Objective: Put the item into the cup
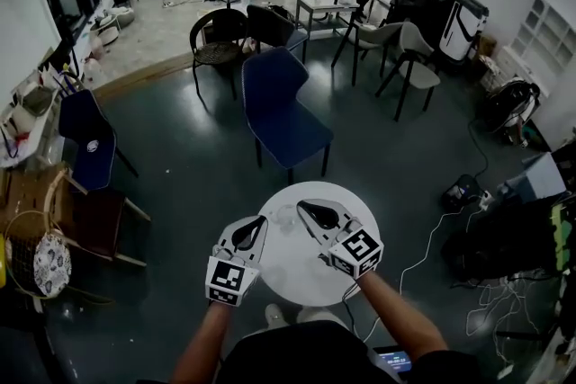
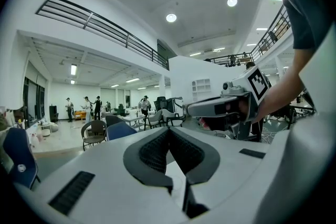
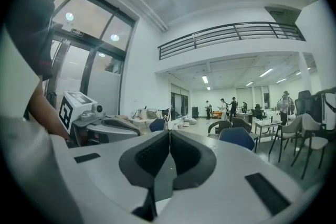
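Note:
In the head view a small round white table [image 1: 297, 270] stands just in front of me. My left gripper [image 1: 260, 222] hovers over its left side and my right gripper [image 1: 302, 208] over its right side. Both are shut with nothing between the pads. A faint clear shape [image 1: 283, 215] lies on the tabletop between the tips; I cannot tell if it is the cup. No item shows. Both gripper views look level across the room: the left gripper [image 2: 169, 131] sees the right gripper [image 2: 223, 107], and the right gripper [image 3: 169, 135] sees the left gripper [image 3: 102, 127].
A blue chair [image 1: 279, 108] stands right behind the table, with dark chairs [image 1: 219, 36] and grey chairs [image 1: 409, 58] farther back. Cables [image 1: 432, 247] run over the floor at the right. A wicker chair [image 1: 40, 256] and a blue chair [image 1: 85, 139] stand at the left. People stand far off.

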A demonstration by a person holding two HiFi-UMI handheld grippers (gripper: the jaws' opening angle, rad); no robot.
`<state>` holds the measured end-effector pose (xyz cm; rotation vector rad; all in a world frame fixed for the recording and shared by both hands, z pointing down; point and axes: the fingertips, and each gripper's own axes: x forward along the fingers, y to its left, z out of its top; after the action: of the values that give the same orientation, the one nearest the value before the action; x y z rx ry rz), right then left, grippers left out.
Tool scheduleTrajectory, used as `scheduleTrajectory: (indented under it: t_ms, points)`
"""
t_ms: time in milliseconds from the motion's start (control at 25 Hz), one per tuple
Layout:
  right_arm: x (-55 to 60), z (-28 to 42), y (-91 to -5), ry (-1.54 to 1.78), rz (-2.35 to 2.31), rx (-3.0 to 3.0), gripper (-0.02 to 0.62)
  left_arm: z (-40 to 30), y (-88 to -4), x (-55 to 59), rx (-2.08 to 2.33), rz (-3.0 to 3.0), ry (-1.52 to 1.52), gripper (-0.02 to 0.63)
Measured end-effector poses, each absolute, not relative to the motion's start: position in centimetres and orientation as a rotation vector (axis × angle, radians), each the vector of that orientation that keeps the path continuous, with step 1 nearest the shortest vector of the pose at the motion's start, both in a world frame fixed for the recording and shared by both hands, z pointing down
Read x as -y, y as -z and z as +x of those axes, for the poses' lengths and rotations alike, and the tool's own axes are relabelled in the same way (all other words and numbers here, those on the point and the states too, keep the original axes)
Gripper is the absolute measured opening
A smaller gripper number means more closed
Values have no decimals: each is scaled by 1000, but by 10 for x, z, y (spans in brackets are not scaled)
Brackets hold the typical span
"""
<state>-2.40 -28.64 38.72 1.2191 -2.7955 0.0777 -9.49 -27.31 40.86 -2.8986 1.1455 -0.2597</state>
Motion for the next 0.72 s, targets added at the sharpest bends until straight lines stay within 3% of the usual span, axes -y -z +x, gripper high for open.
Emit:
scheduleTrajectory:
  t_ms: [720]
  points:
    - [300, -28, -385, -83, 1350, 2733, 21, -110, -416, 286, -1085, -2972, 229, 17]
